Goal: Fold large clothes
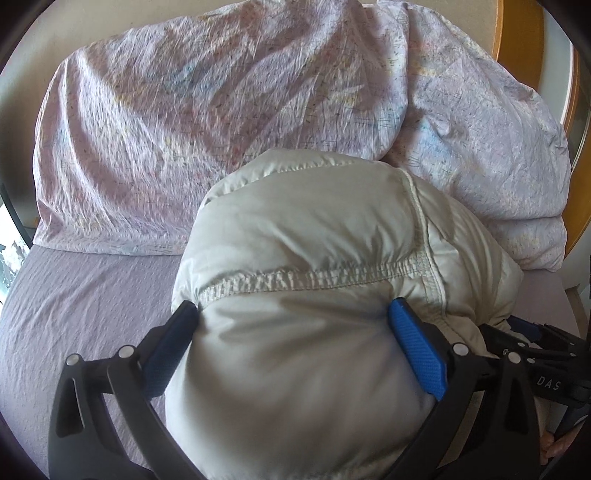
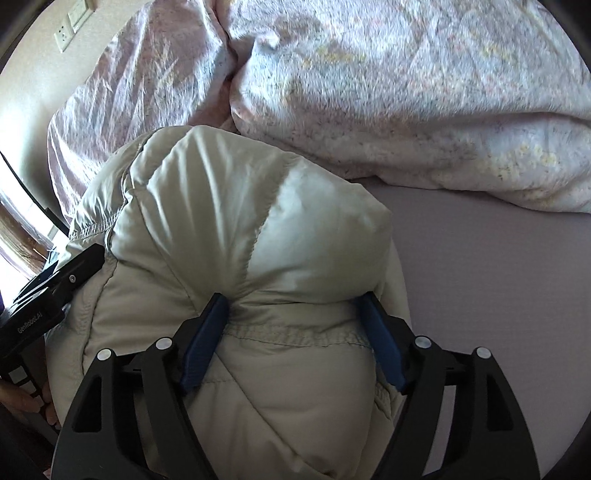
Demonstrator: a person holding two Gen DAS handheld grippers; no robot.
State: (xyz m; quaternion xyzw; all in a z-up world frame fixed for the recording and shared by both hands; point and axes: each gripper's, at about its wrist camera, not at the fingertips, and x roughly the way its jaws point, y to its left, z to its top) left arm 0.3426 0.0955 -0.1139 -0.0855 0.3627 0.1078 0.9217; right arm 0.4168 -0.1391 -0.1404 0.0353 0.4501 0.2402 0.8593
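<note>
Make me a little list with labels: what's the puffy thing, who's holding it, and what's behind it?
puffy thing: pale grey padded jacket, bundled up
resting on: lilac bed sheet
left gripper: fingers pressed into the jacket on both sides
right gripper: fingers also squeezing the jacket
behind: crumpled flowery duvet
wall: white sockets

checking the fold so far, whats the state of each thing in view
puffy jacket: bundled up on the bed, gripped from both sides
left gripper: pads pressed into the jacket, jaws wide
right gripper: pads pressed into the jacket
duvet: rumpled, heaped at the far end of the bed
bed sheet: spread flat, slightly wrinkled
</note>
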